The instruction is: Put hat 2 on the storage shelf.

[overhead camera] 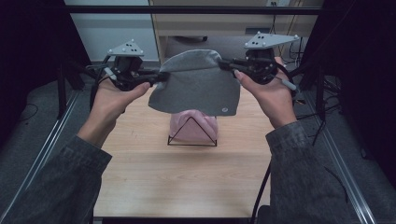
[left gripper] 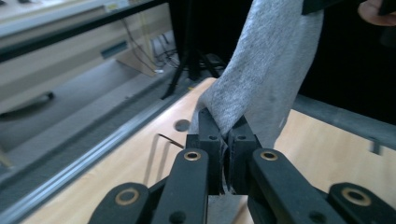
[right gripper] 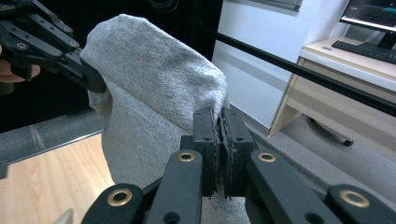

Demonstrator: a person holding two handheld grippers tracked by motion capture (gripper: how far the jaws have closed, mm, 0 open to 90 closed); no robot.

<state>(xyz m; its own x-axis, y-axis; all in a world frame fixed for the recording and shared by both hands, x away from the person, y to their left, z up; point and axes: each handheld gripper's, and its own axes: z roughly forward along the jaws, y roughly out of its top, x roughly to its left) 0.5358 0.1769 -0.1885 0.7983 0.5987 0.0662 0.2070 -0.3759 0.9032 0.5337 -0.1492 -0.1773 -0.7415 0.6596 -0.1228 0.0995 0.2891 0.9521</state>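
Both claws are clamped on the grey beanie point(overhead camera: 196, 84), one at each side of its edge. Left gripper point(overhead camera: 156, 78) pinches the cloth at the hat's left side; right gripper point(overhead camera: 226, 64) bites the opposite edge, a little higher. Between them the beanie hangs in the air, stretched across, above the wooden table point(overhead camera: 187, 177). Directly under it sits a pink hat point(overhead camera: 180, 123) on a black wire stand point(overhead camera: 192, 137), apart from the grey one.
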